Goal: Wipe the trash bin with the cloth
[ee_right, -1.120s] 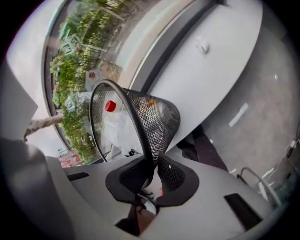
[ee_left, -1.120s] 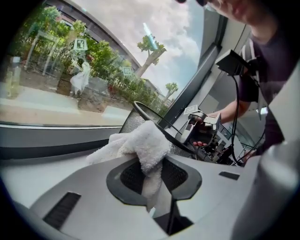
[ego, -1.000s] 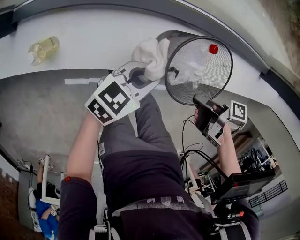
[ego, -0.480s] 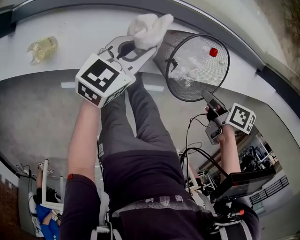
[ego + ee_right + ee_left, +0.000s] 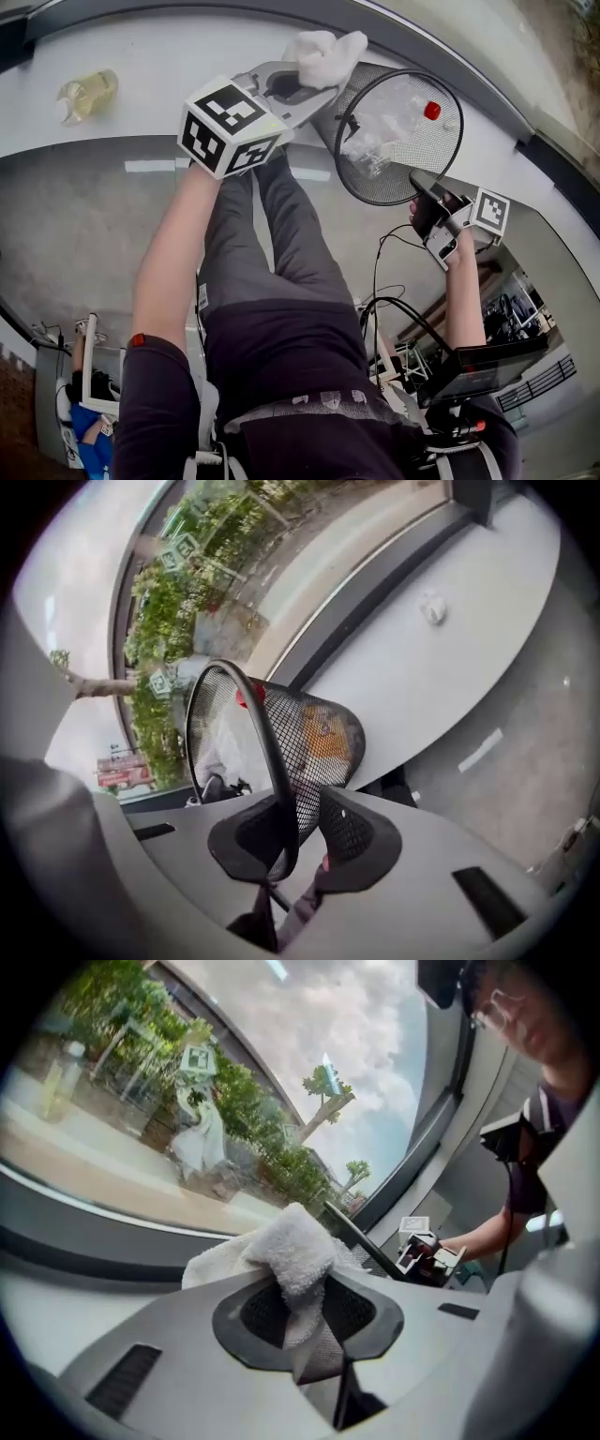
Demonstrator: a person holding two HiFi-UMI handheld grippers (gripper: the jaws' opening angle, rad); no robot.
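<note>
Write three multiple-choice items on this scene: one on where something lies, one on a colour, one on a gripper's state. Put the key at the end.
1. The clear bottle lies
A) inside the trash bin
B) on the floor
C) between the left jaws

2. The bottle's cap is
A) blue
B) red
C) green

3. The left gripper is
A) open and empty
B) shut on the cloth
C) shut on a sponge

Key:
1 A, the bottle shows inside the bin's mesh in the head view.
2 B, the cap is a bright red spot by the rim.
3 B, the left gripper view shows the white cloth pinched between the jaws.
</note>
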